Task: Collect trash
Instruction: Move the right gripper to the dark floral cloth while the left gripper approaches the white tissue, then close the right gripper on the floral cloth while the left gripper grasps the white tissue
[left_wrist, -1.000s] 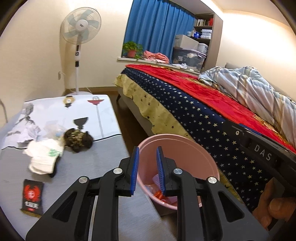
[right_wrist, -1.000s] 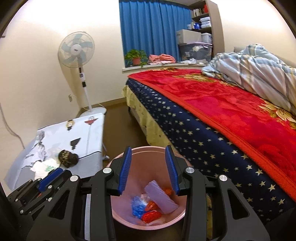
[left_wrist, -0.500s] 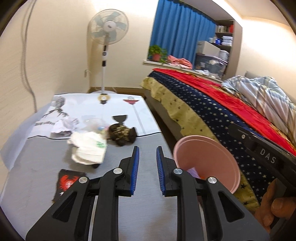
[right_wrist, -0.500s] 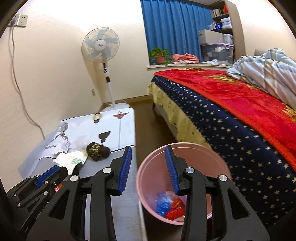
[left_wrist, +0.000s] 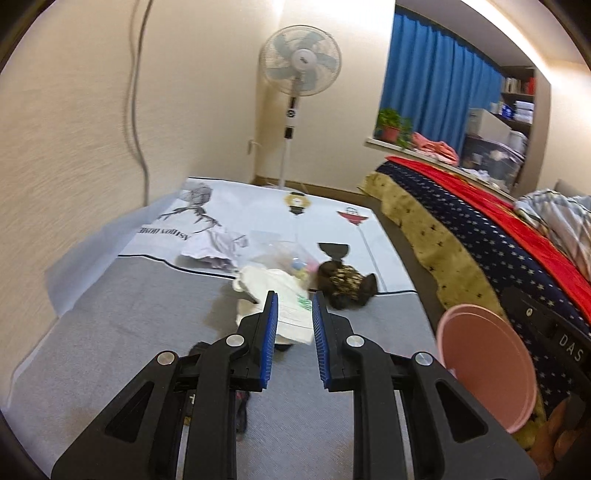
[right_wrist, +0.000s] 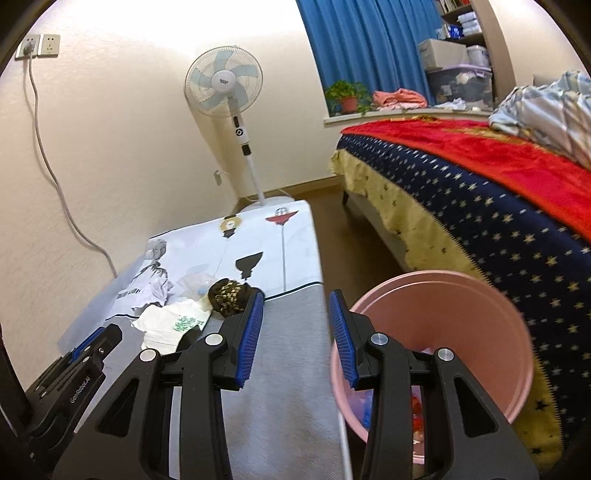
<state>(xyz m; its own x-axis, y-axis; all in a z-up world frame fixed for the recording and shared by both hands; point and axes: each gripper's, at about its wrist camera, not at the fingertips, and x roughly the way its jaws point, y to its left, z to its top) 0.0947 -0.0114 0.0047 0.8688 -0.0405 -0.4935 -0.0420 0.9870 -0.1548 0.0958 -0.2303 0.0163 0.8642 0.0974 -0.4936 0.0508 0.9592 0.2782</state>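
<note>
A low cloth-covered table holds a heap of trash: a white bag with green print and a dark patterned wrapper. Both the left gripper and the right gripper stand with jaws apart, empty. A pink bin sits beside the table. "DAS" marks the neighbouring handle; the cloth's lettering is unreadable.

Trash cluster on table; pink bin beside, seemingly part-filled.
</note>
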